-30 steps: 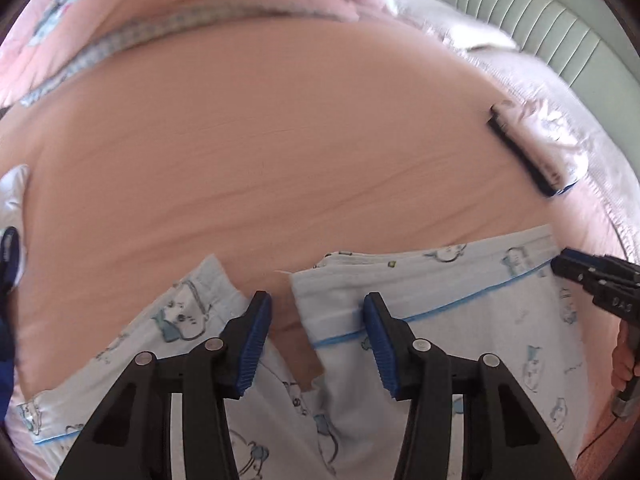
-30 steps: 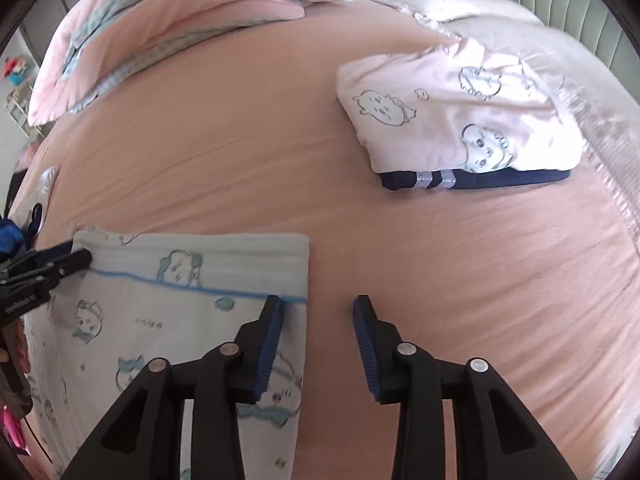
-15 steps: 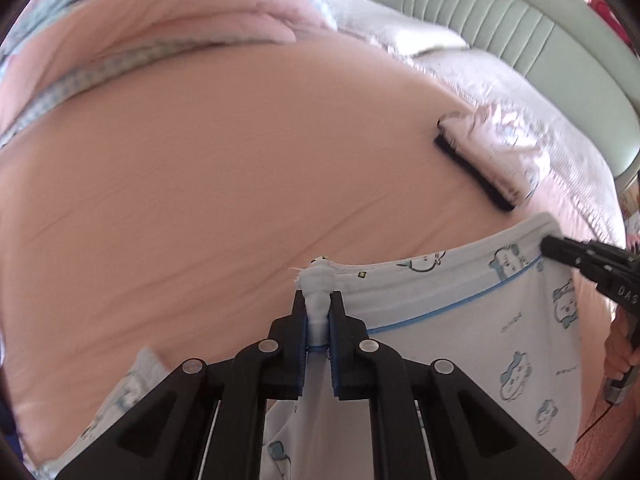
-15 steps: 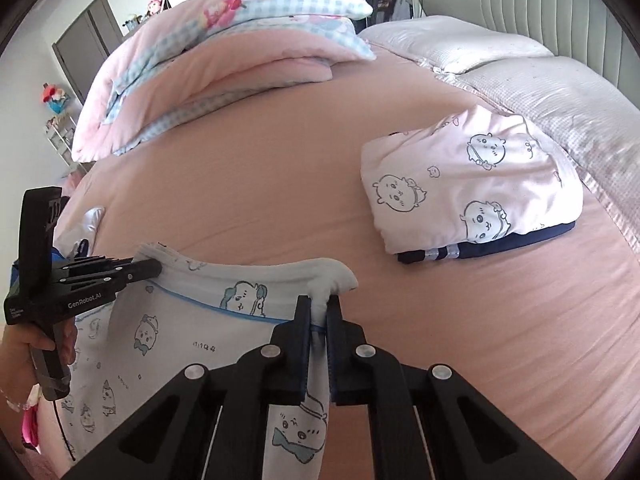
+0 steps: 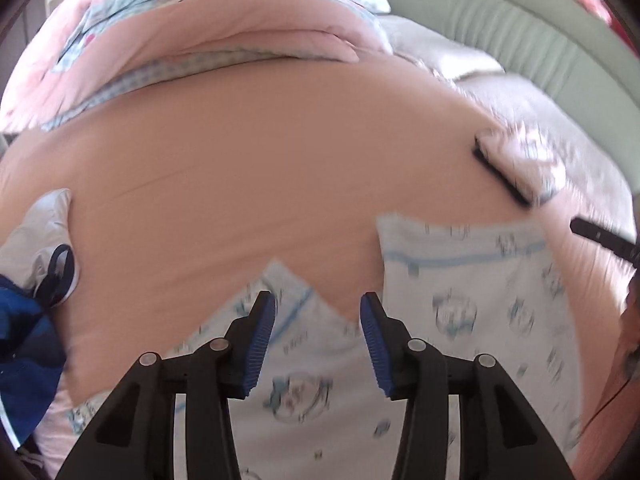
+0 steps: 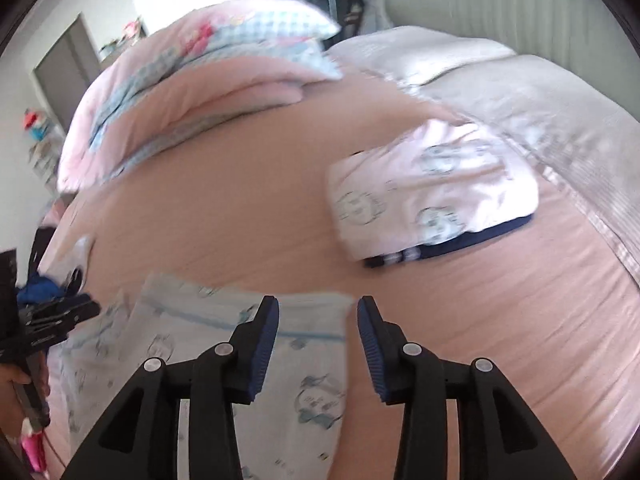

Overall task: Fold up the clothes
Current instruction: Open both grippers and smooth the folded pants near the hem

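Observation:
White printed trousers (image 5: 460, 304) with a blue stripe lie flat on the pink bedsheet (image 5: 240, 184), waistband towards the far side. My left gripper (image 5: 318, 320) hangs above the gap between the two legs, jaws opening, nothing between them. In the right wrist view the same trousers (image 6: 208, 352) lie at lower left. My right gripper (image 6: 318, 324) hovers over their far right corner, jaws opening and empty. The left gripper (image 6: 60, 316) shows at the left edge of that view, and the tip of the right gripper (image 5: 596, 236) shows at the right edge of the left wrist view.
A folded pink printed garment (image 6: 432, 184) lies on a navy one at the right. A rolled pink and checked quilt (image 6: 192, 92) lies across the far side. Grey pillows (image 6: 520, 92) rest against a padded headboard (image 5: 500, 28). Blue and white clothes (image 5: 28, 312) sit at the left.
Both grippers closed on the waistband corners and lifted them half a second ago. Now both stand open and empty, and the trousers lie flat on the sheet again.

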The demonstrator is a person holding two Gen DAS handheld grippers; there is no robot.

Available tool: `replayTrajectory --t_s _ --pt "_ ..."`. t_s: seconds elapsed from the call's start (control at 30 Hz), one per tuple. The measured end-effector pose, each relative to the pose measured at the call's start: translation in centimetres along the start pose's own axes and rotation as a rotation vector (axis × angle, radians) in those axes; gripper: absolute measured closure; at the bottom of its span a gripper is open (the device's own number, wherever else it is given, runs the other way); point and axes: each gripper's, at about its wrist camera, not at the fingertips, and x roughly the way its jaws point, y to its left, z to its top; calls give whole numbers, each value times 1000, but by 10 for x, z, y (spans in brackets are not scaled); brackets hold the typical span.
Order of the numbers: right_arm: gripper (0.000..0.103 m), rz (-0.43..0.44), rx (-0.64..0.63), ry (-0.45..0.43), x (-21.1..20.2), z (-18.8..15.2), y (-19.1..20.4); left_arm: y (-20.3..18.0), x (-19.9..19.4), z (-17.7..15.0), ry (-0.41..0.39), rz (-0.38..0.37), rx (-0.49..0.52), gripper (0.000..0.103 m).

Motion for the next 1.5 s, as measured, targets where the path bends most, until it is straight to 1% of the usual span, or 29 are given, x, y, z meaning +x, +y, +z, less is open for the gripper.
replayTrajectory --t_s 0.07,0.13,0.17,0.23,0.27,0.33,0.5,0.6,0.67,0.77,0.87,0.9,1.0,1.03,1.1,1.17,1.2,1.23,1.27,1.3,1.33,1.37,1.4,1.43,1.47,1.5 --pt "63 66 -124 96 9 -15 38 -6 3 -21 28 41 13 62" --pt "63 96 -226 155 14 -44 73 -9 -3 -45 45 62 4 62" --pt "63 87 -272 194 19 -57 84 -10 -6 -56 53 73 0 62" --pt "63 46 -320 246 22 -87 88 -13 -19 -81 56 83 -3 62" --pt "62 29 -336 254 20 -100 88 -14 -26 -93 64 96 -1 62" --pt "62 16 -342 223 7 -112 84 -15 -43 -116 76 115 0 62" --pt "62 -9 -264 225 -25 -126 73 -22 -73 -162 122 125 -28 62" --pt "62 13 -238 152 -49 -138 76 -29 -86 -182 130 155 -18 62" --pt "62 58 -248 138 -49 -139 80 -32 -94 -192 139 167 -21 62" --pt "62 57 -324 200 -48 -157 97 -37 -103 -208 166 162 -8 62" --pt "62 23 -372 298 -38 -180 95 -41 -109 -228 208 162 21 62" --pt "62 23 -389 312 -40 -187 91 -41 -111 -234 217 163 29 61" --pt "61 27 -450 331 -52 -198 86 -40 -119 -242 228 178 23 61" --pt "61 29 -449 338 -55 -195 86 -39 -123 -241 227 184 12 61" --pt "61 49 -424 342 -61 -186 86 -41 -132 -235 183 185 -5 62" --pt "61 97 -420 295 -69 -178 95 -46 -139 -227 114 146 -19 62" --pt "61 124 -423 269 -73 -175 100 -50 -138 -223 93 118 -30 62" --pt "61 153 -420 256 -74 -173 105 -52 -134 -221 83 90 -36 62" --pt "61 187 -405 267 -70 -175 110 -55 -129 -220 80 63 -40 62" --pt "61 221 -390 278 -67 -176 115 -57 -125 -222 86 54 -51 62" --pt "61 244 -365 296 -62 -178 117 -58 -119 -228 117 72 -73 62" --pt "61 236 -328 332 -53 -182 116 -55 -115 -234 146 88 -98 61" --pt "62 214 -312 369 -45 -188 115 -52 -117 -240 155 91 -125 61" --pt "63 211 -313 375 -42 -193 113 -48 -120 -245 158 89 -151 61" --pt "63 217 -327 354 -47 -196 110 -45 -125 -250 167 89 -167 61" --pt "63 208 -346 345 -54 -198 108 -44 -129 -254 182 108 -165 60"
